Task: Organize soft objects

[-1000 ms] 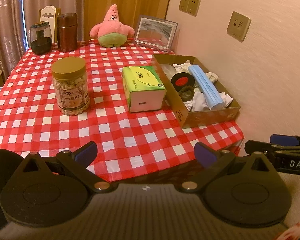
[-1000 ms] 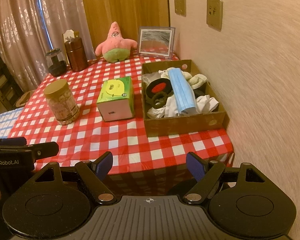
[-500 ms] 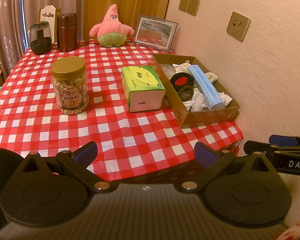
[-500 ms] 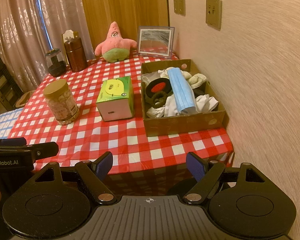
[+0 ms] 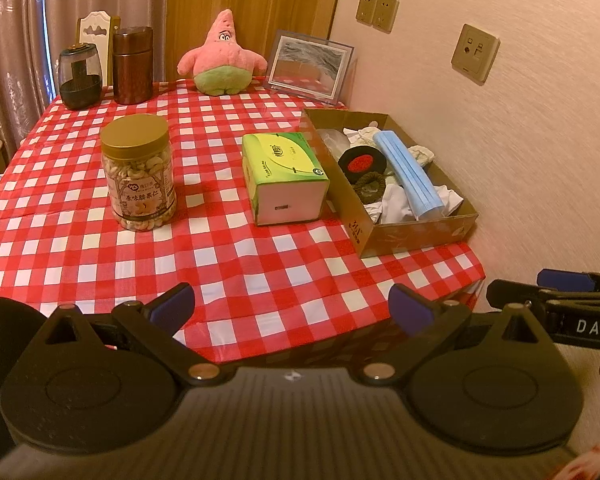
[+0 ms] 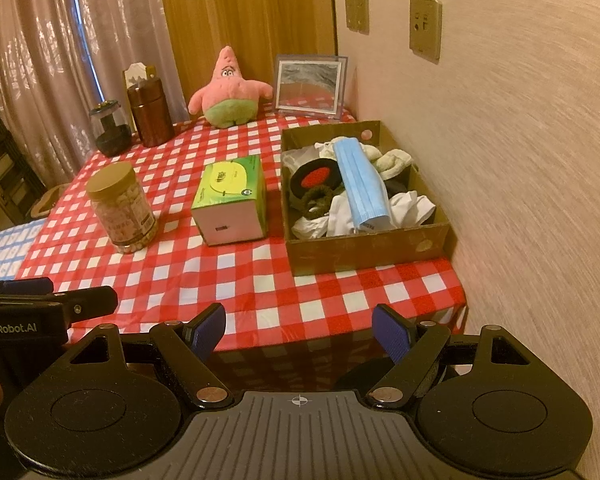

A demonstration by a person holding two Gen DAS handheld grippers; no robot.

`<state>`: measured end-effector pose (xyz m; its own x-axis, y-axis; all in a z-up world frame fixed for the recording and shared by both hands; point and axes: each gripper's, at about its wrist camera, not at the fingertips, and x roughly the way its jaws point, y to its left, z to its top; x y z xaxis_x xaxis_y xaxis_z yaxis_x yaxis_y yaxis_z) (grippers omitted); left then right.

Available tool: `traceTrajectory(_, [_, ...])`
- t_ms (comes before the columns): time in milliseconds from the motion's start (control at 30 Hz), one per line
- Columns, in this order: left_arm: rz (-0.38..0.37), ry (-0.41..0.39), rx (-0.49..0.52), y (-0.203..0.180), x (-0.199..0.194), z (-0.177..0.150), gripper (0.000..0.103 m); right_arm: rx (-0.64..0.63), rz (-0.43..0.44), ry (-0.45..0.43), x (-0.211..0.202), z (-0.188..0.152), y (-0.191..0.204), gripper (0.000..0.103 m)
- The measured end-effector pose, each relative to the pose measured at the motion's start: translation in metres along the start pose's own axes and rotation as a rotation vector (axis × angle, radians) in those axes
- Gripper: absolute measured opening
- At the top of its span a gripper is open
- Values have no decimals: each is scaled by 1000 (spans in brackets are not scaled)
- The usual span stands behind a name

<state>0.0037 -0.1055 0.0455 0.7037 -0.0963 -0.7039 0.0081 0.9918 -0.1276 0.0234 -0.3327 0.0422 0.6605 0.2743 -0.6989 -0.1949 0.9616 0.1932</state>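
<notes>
A cardboard box (image 5: 420,236) (image 6: 364,250) stands at the table's right side against the wall. It holds a blue face mask (image 5: 408,172) (image 6: 362,180), a black and red round pad (image 6: 314,178), a dark hair tie (image 6: 316,200) and white cloths (image 6: 408,208). A pink star plush (image 5: 221,56) (image 6: 229,90) sits upright at the far edge. My left gripper (image 5: 291,308) hangs open over the near table edge, nothing between its fingers. My right gripper (image 6: 300,330) is likewise open and empty, below the box.
On the red checked tablecloth (image 5: 219,264) stand a green tissue box (image 5: 285,178) (image 6: 231,200), a nut jar (image 5: 139,172) (image 6: 121,208), a brown canister (image 5: 131,66), a dark glass jar (image 5: 79,76) and a picture frame (image 5: 310,68). The wall runs along the right.
</notes>
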Motion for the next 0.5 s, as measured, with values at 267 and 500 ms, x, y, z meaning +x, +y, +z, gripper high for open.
traceTrajectory(267, [-1,0,0,-1,0,0,102,2,0,-2,0,0,-1,80])
traceTrajectory(500, [-1,-2,0,-1,0,0,102,2,0,-2,-1,0,-1,80])
